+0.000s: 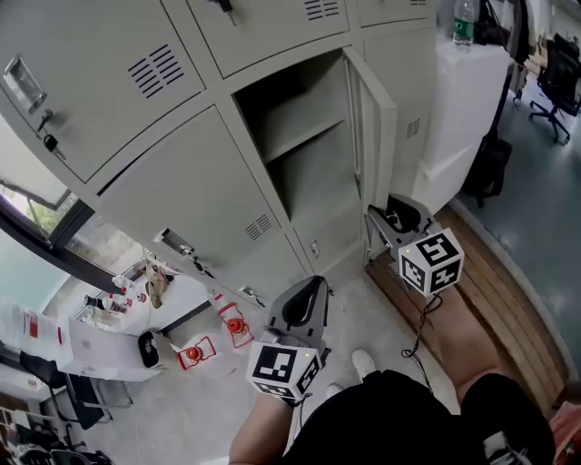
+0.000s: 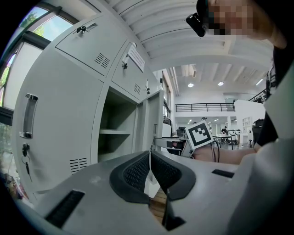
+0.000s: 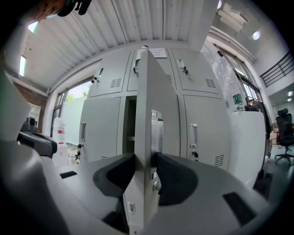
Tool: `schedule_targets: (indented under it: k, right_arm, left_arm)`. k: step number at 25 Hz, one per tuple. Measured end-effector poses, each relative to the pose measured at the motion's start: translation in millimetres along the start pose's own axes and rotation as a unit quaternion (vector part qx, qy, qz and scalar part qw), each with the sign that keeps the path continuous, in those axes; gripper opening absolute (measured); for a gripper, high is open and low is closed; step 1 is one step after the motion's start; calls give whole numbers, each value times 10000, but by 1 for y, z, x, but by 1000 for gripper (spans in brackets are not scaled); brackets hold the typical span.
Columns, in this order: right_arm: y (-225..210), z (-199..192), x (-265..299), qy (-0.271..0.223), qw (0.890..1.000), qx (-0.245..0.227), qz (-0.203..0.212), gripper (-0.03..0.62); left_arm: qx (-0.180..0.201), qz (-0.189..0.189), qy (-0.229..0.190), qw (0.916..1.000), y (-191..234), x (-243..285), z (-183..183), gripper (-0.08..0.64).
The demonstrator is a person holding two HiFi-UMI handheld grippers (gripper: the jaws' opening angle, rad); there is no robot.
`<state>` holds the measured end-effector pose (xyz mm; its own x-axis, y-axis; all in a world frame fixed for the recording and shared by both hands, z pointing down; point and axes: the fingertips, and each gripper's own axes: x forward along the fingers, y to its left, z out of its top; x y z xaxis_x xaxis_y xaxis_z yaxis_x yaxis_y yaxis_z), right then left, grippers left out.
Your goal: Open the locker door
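locker door [image 1: 374,127] stands open, swung out to the right of its compartment [image 1: 304,195] in the middle row of the grey locker bank. the door is light grey metal. in the right gripper view [image 3: 147,114] it shows edge-on, with a bright metal handle plate [image 3: 156,131] on its right face.

compartment: grey walls, one shelf [image 1: 295,127] across the upper part; only the shelf shows inside.

right hand-held gripper [image 1: 388,218] is at the door's free edge, low on the door. its jaws stand wide apart [image 3: 146,158] with the door's edge between them, not clamped.

left hand-held gripper [image 1: 309,295] is held low, well apart from the door, below the compartment. its jaws are closed together on nothing [image 2: 149,160].

neighbouring doors are shut; a key bunch [image 1: 50,143] hangs from the lock of the upper left one. a green bottle [image 1: 464,23] stands on the white cabinet [image 1: 458,109] right of the lockers.
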<state>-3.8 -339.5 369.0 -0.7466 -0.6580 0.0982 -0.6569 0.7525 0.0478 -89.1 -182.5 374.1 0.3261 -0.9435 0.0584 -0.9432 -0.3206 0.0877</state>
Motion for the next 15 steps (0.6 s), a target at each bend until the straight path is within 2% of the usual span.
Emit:
schedule_targets:
  k: [7,15]
  right_arm:
    - [-25,-4,-18,-42,9989,22,-457,189]
    - [-71,-8,-40,58,9935,-5,-1140,148]
  left_arm:
    - [19,-137,-25,9999,-7,7,0,22]
    - [44,-383,-56,9992,-24,29,4,23]
